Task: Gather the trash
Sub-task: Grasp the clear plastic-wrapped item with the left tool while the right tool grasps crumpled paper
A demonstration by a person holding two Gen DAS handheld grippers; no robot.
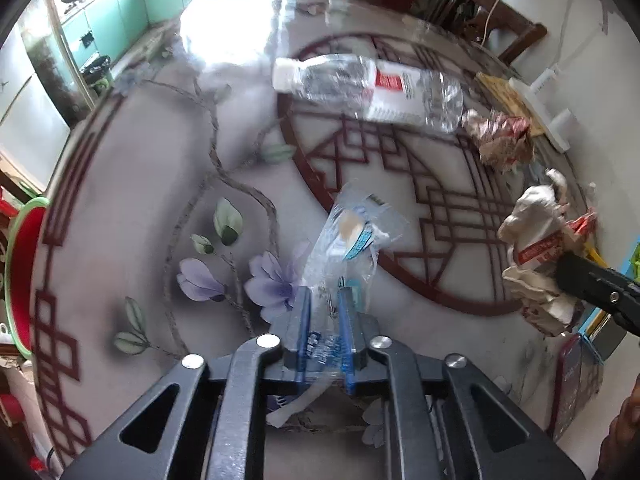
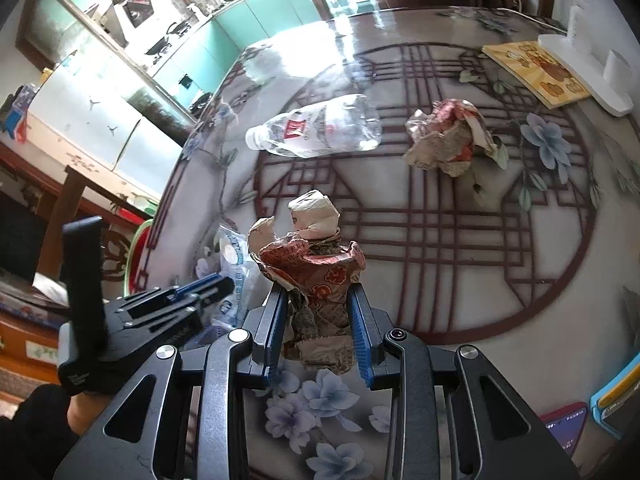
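My left gripper (image 1: 325, 292) is shut on a clear plastic wrapper (image 1: 352, 236) with blue print, pinched between its blue pads just above the patterned table (image 1: 160, 184). From the right wrist view the left gripper (image 2: 224, 286) shows at the left with the wrapper (image 2: 234, 264) in it. My right gripper (image 2: 318, 292) is shut on a crumpled red-and-white paper wad (image 2: 316, 256), lifted off the table; that wad (image 1: 536, 248) appears at the right of the left wrist view. An empty clear plastic bottle (image 1: 368, 88) (image 2: 316, 128) lies on its side mid-table. Another crumpled paper ball (image 1: 500, 136) (image 2: 452, 136) rests to the right of the bottle.
A yellow booklet (image 2: 536, 72) and a white power strip (image 2: 588, 68) lie at the table's far right. A phone (image 2: 568, 428) and a blue-edged box (image 2: 616, 400) sit near the right edge. A red basin with a green rim (image 1: 24, 276) stands beyond the table's left edge.
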